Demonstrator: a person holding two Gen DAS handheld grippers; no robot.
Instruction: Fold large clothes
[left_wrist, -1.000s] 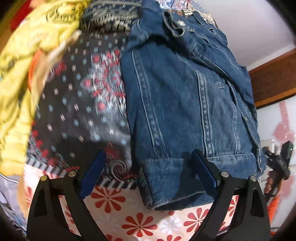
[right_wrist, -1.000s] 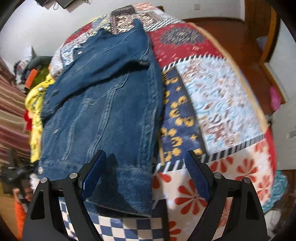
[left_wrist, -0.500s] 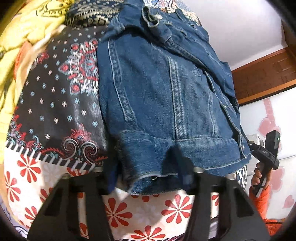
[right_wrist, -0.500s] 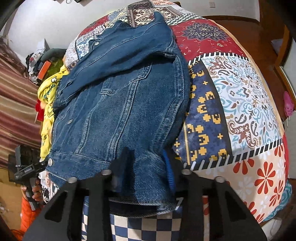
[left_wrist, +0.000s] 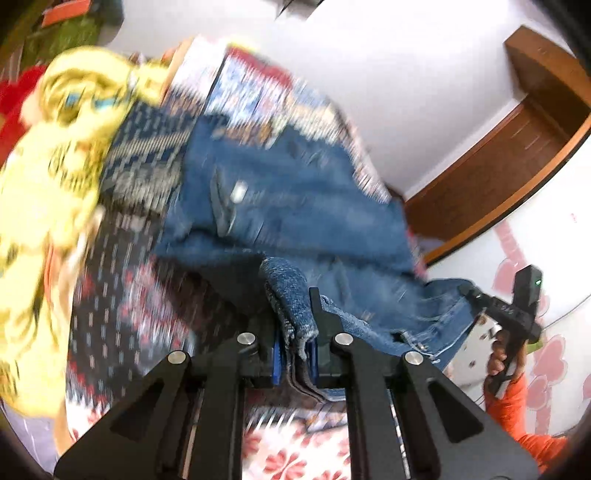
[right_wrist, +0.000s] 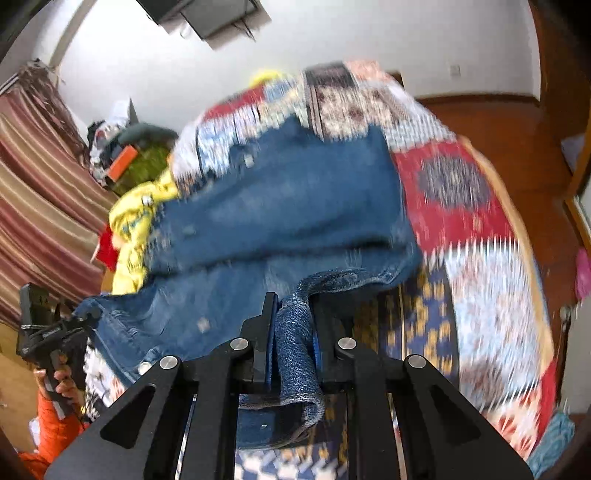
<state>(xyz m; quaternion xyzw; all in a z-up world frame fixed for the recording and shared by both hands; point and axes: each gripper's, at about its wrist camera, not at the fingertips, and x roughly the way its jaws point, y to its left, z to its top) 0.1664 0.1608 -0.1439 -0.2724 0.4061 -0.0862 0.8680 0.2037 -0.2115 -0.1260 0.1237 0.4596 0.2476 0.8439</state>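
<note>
Yellow garment (left_wrist: 48, 206) beside clamped denim jacket (left_wrist: 295, 206)

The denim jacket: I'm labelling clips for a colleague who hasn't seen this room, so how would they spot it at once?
Find the bed under the patchwork quilt. Across its middle lies the denim jacket, its near hem pinched by the left hand-held gripper and the right hand-held gripper. It is plain blue, unlike the yellow printed garment heaped beside it.

Coarse-woven blue denim jacket (left_wrist: 295, 206) — matt black gripper fingers (right_wrist: 267, 325), printed cloth quilt (right_wrist: 480, 258)
</note>
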